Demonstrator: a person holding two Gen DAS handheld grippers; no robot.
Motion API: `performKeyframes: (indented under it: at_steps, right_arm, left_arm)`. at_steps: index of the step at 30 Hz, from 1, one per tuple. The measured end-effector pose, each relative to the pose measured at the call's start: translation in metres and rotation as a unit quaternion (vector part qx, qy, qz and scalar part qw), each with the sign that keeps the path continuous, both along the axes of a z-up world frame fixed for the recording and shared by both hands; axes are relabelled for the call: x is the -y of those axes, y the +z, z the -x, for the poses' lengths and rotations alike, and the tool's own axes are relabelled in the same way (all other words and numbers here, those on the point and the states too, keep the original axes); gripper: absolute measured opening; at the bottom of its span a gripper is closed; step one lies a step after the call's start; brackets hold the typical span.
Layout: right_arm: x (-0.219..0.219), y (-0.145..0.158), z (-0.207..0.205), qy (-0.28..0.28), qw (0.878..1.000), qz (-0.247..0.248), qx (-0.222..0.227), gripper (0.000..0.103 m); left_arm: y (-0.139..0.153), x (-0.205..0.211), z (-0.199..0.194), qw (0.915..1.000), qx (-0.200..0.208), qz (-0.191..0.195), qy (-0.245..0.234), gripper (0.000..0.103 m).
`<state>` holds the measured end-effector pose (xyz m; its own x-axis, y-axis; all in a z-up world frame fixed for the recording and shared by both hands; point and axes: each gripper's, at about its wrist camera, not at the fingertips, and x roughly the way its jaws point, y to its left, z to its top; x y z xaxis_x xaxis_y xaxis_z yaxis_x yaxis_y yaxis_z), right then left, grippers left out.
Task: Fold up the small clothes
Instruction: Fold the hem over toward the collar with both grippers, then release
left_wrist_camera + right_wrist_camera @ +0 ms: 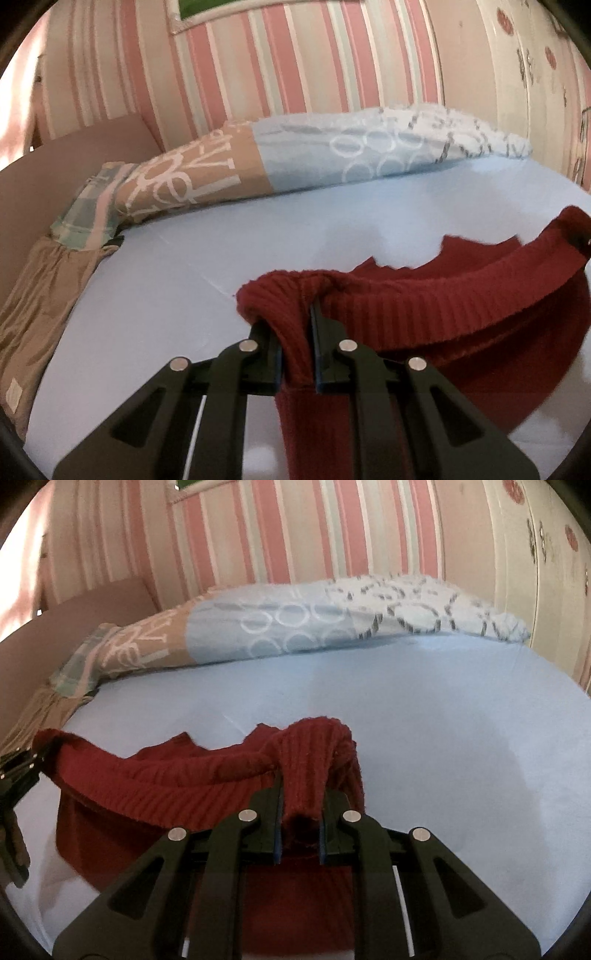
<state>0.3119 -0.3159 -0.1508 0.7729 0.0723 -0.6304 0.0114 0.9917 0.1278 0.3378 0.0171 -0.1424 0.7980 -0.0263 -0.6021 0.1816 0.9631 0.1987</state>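
Left gripper (297, 321) clamped on one bunched end of red knit (424, 295); right gripper (301, 794) clamped on the other. Ribbed edge strung between them above blue sheet (443, 720), body hanging and brushing the bed. Risk: thick folds slipping from a pinch, or uneven lowering laying it crooked.

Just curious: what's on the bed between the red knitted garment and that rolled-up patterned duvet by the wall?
Nothing: in both wrist views only bare light-blue sheet separates the red knitted garment from the duvet.
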Motion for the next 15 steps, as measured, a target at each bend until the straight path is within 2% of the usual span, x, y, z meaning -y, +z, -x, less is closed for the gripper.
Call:
performKeyframes:
  at_steps: [3,7,15]
  right_arm:
    - [-0.004,-0.021,-0.029,0.006,0.999,0.016,-0.034,0.014]
    - [-0.006,-0.045,-0.051,0.005,0.998,0.025,-0.057,0.014]
    - [-0.007,-0.065,-0.06,0.011,0.997,0.03,-0.072,0.014]
  left_arm:
    - [-0.021,0.001,-0.021,0.9997,-0.021,-0.014,0.003,0.012]
    - [-0.053,-0.002,-0.051,0.9978,-0.065,-0.009,0.014,0.012]
    - [-0.072,0.004,-0.058,0.9964,-0.078,-0.03,0.014,0.015]
